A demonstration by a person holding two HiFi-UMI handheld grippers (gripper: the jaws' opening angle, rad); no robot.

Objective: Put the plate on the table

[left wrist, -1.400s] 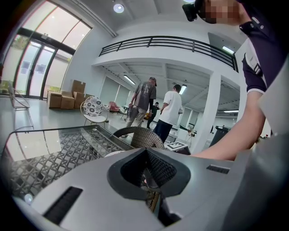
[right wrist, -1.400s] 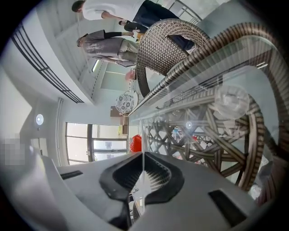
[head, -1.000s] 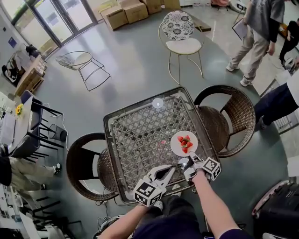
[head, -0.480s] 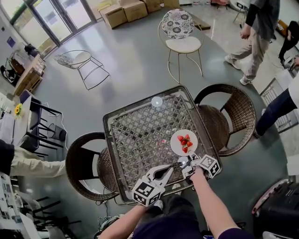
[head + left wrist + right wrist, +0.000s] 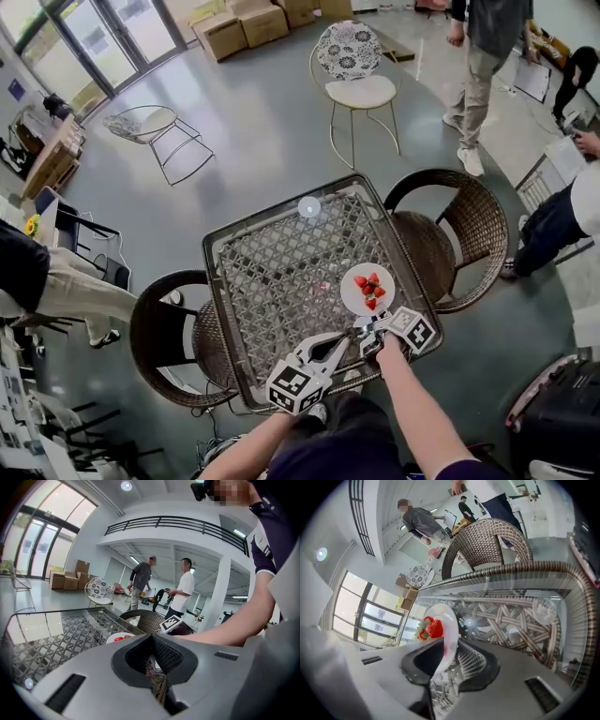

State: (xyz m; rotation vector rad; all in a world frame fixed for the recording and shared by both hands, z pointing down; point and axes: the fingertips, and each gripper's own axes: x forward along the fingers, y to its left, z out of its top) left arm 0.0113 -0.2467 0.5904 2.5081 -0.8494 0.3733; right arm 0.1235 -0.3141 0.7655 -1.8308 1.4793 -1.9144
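A small white plate [image 5: 367, 288] with several strawberries [image 5: 368, 284] on it is over the near right part of the glass-topped wicker table [image 5: 267, 281]. My right gripper [image 5: 367, 326] is shut on the plate's near rim. In the right gripper view the rim of the plate [image 5: 449, 620] runs between the jaws, with the strawberries [image 5: 432, 627] just past them. I cannot tell whether the plate rests on the glass. My left gripper [image 5: 337, 344] hovers at the table's near edge, left of the right one. Its jaws [image 5: 152, 641] are shut on nothing, and the plate [image 5: 123, 637] shows beyond them.
Wicker chairs stand at the table's left [image 5: 164, 333] and right [image 5: 459, 234]. A small round clear object [image 5: 309, 207] lies at the table's far edge. A white chair [image 5: 356, 70] stands behind it. People [image 5: 483, 47] stand at the right.
Both grippers and the plate have hardly moved. The person at the back right has walked to the left, and a person's leg has come in at the left edge.
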